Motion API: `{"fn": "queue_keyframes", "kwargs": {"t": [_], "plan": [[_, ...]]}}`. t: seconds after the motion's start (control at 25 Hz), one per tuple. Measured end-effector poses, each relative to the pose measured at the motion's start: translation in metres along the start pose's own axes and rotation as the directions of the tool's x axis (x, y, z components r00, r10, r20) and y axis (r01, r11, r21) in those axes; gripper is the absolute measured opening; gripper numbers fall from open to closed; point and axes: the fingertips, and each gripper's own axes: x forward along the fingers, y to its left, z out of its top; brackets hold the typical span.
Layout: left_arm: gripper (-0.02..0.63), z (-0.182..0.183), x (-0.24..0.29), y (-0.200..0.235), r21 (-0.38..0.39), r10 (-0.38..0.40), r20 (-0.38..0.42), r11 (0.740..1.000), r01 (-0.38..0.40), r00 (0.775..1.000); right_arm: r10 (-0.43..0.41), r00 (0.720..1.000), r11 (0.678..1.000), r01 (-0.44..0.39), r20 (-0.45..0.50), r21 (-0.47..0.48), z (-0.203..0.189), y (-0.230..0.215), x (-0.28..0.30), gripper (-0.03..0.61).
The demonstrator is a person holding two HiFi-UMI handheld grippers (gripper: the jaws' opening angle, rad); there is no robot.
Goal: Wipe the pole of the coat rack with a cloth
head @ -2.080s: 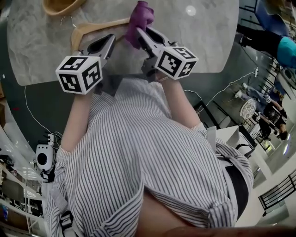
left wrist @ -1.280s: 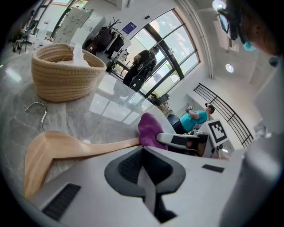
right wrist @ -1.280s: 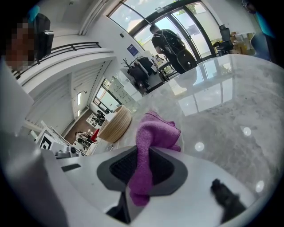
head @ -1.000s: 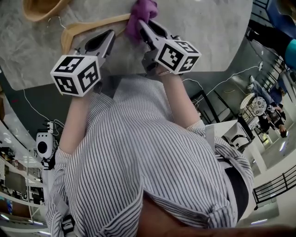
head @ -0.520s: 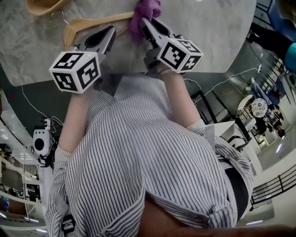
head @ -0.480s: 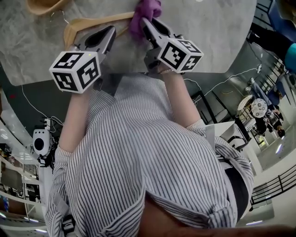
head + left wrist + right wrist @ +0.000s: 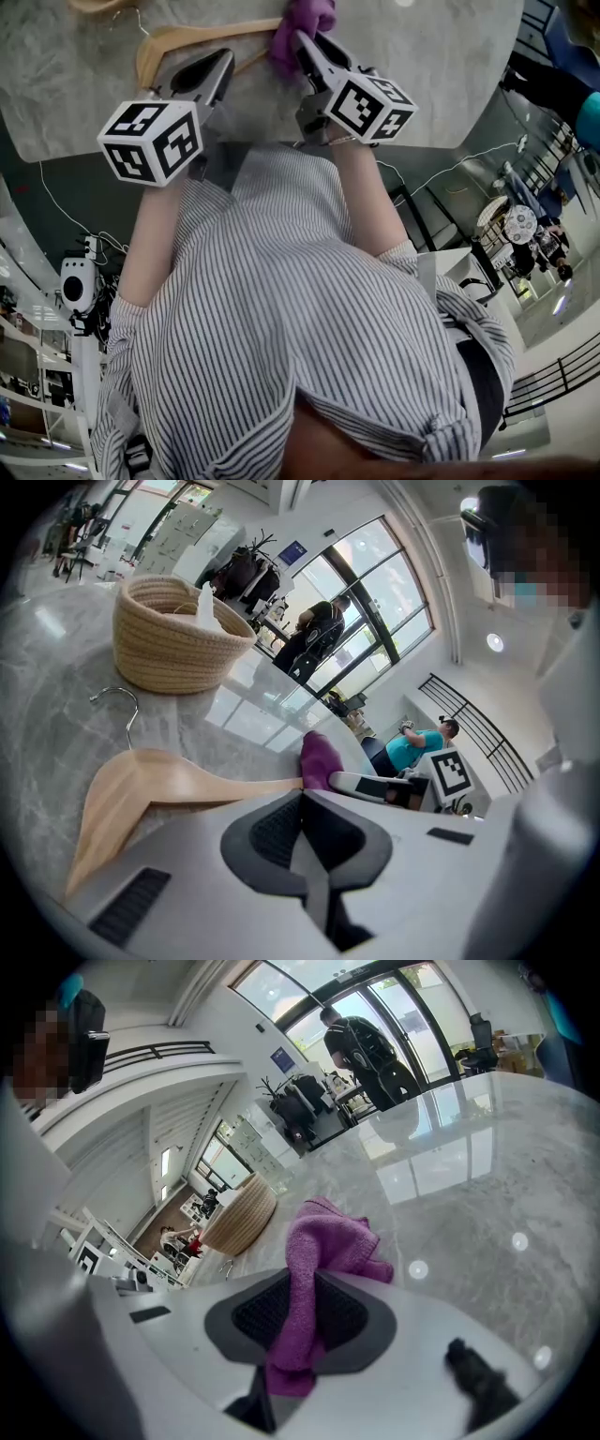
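Marble table bears hanger, basket; right gripper pinches cloth; glazed hall, perhaps.

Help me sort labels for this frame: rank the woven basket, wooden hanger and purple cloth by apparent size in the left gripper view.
1. The wooden hanger, widest span but nearest the camera.
2. The woven basket, nearly as big; their order is unsure.
3. The purple cloth, clearly smallest.
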Motion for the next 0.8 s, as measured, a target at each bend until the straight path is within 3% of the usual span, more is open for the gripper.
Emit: {"fn": "queue_keyframes", "kwargs": {"t": [0.8], "plan": [[0.011,-0.006,-0.023,0.018,-0.031,0.027,0.047,0.999,-0.025,0.999,0.01,0.999,0.999,-0.012,-0.053,-0.039,-0.015,0.022,0.01,0.077]]}}
